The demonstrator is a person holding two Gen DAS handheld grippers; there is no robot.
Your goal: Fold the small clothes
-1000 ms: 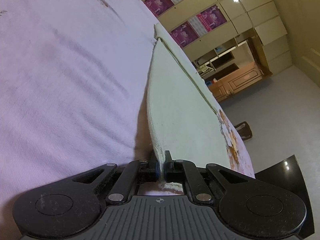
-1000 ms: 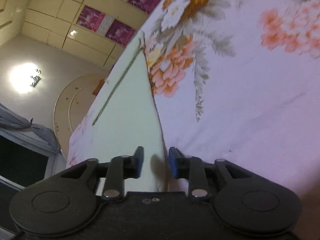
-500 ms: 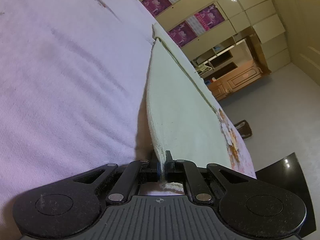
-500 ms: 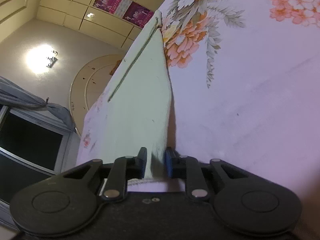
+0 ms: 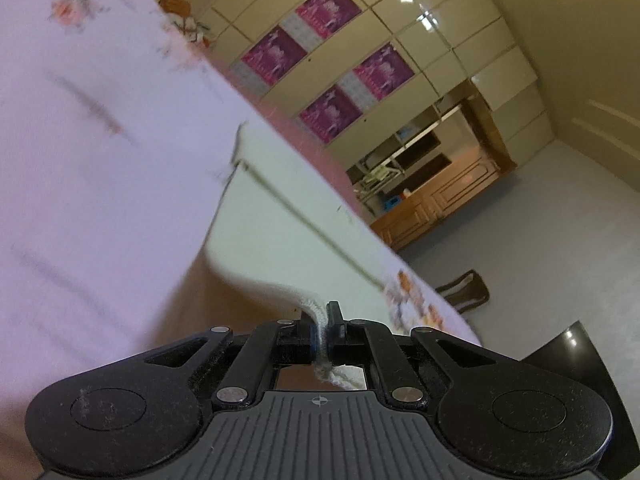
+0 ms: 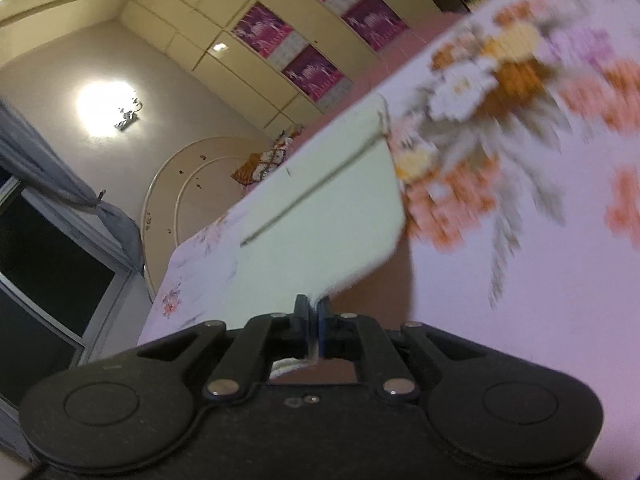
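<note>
Nearest the left camera, the left gripper has its jaws pinching a ribbed corner of a pale green cloth. Nearest the right camera, the right gripper has just been closing its jaws, which now pinch another corner of the same cloth. Both held corners are raised off a bed covered by a lilac floral sheet, while the cloth's far end lies on the sheet. A thin dark stripe crosses the cloth. Farther off stand cream wardrobe doors with purple panels. Both views are motion-blurred.
</note>
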